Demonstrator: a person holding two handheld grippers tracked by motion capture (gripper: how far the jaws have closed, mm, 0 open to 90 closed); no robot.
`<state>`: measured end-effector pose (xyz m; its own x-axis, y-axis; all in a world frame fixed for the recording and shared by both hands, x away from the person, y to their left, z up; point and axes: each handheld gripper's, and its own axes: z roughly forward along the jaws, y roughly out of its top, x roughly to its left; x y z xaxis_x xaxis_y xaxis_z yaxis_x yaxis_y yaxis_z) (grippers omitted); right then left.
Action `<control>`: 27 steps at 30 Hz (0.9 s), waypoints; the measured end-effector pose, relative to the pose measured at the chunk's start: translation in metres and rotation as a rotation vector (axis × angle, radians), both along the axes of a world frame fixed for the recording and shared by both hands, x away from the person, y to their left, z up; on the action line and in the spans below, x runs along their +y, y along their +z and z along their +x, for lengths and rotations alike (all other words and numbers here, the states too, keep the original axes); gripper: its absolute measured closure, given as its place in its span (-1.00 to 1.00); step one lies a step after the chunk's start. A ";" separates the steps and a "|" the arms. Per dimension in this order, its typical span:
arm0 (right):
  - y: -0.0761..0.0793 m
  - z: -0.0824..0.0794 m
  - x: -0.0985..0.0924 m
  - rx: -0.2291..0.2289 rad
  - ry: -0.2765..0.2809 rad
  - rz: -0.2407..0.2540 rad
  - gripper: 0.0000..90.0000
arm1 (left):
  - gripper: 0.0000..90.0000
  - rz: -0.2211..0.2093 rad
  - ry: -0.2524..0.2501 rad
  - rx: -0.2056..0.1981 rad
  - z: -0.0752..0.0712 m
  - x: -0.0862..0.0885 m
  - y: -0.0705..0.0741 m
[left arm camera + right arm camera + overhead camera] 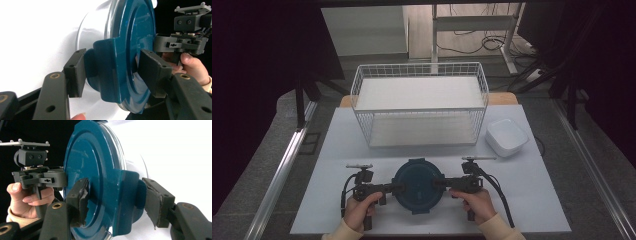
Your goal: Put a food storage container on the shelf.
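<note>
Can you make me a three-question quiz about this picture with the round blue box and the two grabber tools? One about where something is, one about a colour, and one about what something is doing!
1. Where is the white bowl?
A. inside the wire basket
B. on the table right of the wire basket
C. on top of the blue lid

2. What colour is the lid of the round container?
A. dark blue
B. red
C. yellow

3. What are the left gripper and right gripper doing?
A. lying flat on the table
B. holding the white bowl
C. each clamping a side latch of the lid

Answers:
1 B, it sits beside the wire basket.
2 A, all three views show blue.
3 C, their pads press on the latches.
</note>
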<state>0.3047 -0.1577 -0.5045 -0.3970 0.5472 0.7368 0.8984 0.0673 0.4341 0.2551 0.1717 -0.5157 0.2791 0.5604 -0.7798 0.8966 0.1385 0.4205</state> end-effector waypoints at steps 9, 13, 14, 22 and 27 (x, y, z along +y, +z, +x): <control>0.003 -0.002 -0.001 -0.023 0.007 0.011 -0.05 | -0.04 0.025 -0.001 -0.028 -0.001 0.000 0.006; 0.003 -0.002 -0.001 -0.031 0.013 0.010 -0.04 | -0.04 0.028 0.000 -0.039 -0.001 0.000 0.007; 0.004 -0.002 -0.001 -0.033 0.014 0.010 -0.04 | -0.04 0.028 0.000 -0.042 -0.001 0.000 0.007; 0.008 -0.003 -0.001 -0.048 0.017 0.003 -0.04 | -0.04 0.029 -0.006 -0.064 -0.002 0.000 0.009; 0.012 -0.005 -0.001 -0.061 0.020 0.005 -0.04 | -0.04 0.038 -0.012 -0.086 -0.003 0.000 0.015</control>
